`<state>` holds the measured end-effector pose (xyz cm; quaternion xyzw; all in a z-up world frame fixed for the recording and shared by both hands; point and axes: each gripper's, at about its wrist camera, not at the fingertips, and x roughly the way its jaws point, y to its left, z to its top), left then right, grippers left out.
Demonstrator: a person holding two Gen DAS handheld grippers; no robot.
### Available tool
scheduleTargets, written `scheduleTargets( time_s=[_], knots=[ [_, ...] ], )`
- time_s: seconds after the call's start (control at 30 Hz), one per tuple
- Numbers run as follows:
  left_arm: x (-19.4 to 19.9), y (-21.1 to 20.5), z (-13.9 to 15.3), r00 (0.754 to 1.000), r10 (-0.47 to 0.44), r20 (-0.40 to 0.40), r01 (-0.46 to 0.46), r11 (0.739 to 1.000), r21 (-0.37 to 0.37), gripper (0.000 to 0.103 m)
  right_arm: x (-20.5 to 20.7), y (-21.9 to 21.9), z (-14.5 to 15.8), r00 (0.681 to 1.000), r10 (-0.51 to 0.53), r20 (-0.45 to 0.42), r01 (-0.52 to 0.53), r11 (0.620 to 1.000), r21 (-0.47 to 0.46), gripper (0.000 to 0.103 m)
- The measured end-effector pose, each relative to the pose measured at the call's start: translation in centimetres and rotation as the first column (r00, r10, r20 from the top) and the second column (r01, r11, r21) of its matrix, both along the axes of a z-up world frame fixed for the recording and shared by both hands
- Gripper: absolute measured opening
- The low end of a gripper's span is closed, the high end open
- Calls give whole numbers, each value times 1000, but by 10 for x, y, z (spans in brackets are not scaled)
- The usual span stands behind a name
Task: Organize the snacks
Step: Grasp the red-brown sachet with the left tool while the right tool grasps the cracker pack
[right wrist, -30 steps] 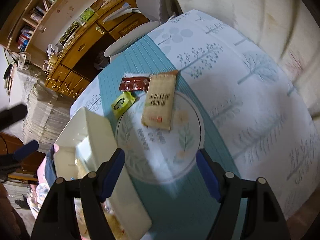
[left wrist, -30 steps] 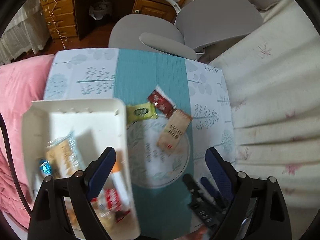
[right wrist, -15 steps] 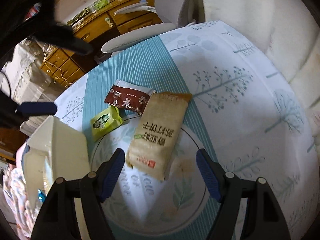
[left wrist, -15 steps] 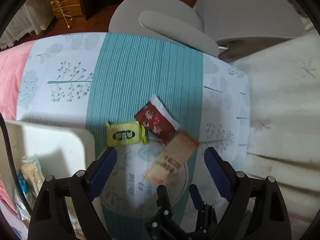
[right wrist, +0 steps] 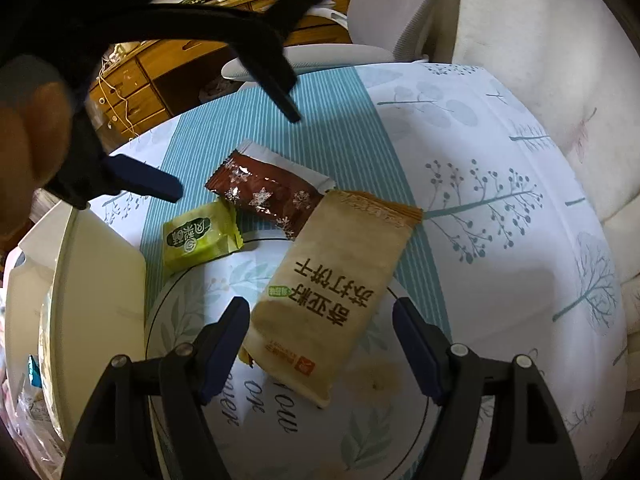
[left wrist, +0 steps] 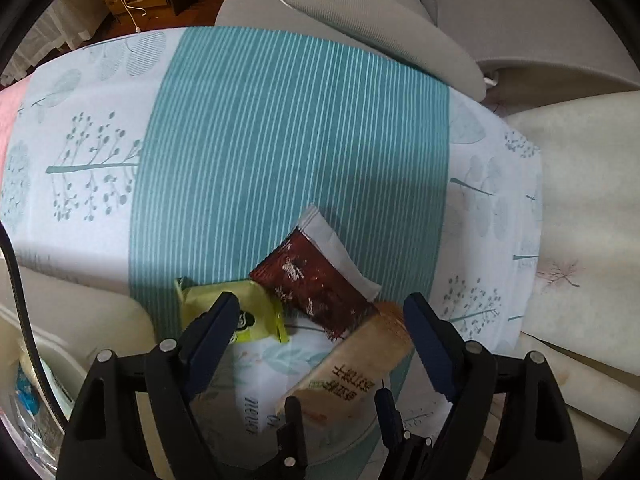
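Three snack packs lie loose on the tablecloth, all near the white bin that already holds other packets. The tan cracker pack lies across the printed circle, its top edge overlapping the dark red pack. The green pack sits just beside both, nearest the bin.

Your right gripper is spread wide and grasps nothing; the lower half of the cracker pack lies between its pads without touching them. Your left gripper is also empty, and its jaws are closing. The red pack and part of the green pack fall between its fingers, no contact visible.

How to do this well, as I judge it:
- Pick one pack per gripper. The cracker pack is the right hand's obvious target.
- Take it first, since it rests on the red pack; lifting the red one from underneath could drag it.
- Centre the pads across the pack's narrow width and come down until the tips are at cloth level, or the flat wrapper will slip out.
- Squeeze gently; crackers probably break.
- With the left, commit to green or red. As it sits, closing may pinch both corners at once.
- Keep the two grippers apart; they are crowding the same spot.
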<state>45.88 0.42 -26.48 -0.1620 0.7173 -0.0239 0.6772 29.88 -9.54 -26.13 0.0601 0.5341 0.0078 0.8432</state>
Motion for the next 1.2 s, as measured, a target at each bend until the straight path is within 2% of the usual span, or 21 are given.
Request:
scheduleTargets(
  time_s=[0.23,0.43,0.53,0.63,0.73,0.83,0.97,1.2],
  knots=[
    [8,-11,-16,999,-37,-20,38,999,28,81,3,-4,-6,1000,18,2,-18,1000,20,74],
    [15,-18,-24,998,-60,-22,61,996,72,69,3,-4,-8,998,61,25,-61,998,8,73],
    [17,-21,-33,998,-51,-39,54,996,65,59,3,-4,-8,997,73,28,-74,997,10,71],
    [18,-24,-34,998,-50,-23,52,996,73,54,3,-5,-7,996,81,28,-81,997,13,67],
    [16,-25,-34,999,-48,6,47,996,74,45,1,-10,-6,996,75,37,-76,996,39,60],
    [13,-19,-32,999,-34,19,33,999,41,38,0,-20,-4,997,62,48,-65,995,71,49],
    [11,-13,-24,999,-29,45,27,999,36,36,0,-31,-2,997,56,61,-62,993,105,37],
    [6,-5,13,995,-24,100,24,1000,-3,35,-4,-36,7,994,68,85,-83,978,190,19]
  ],
)
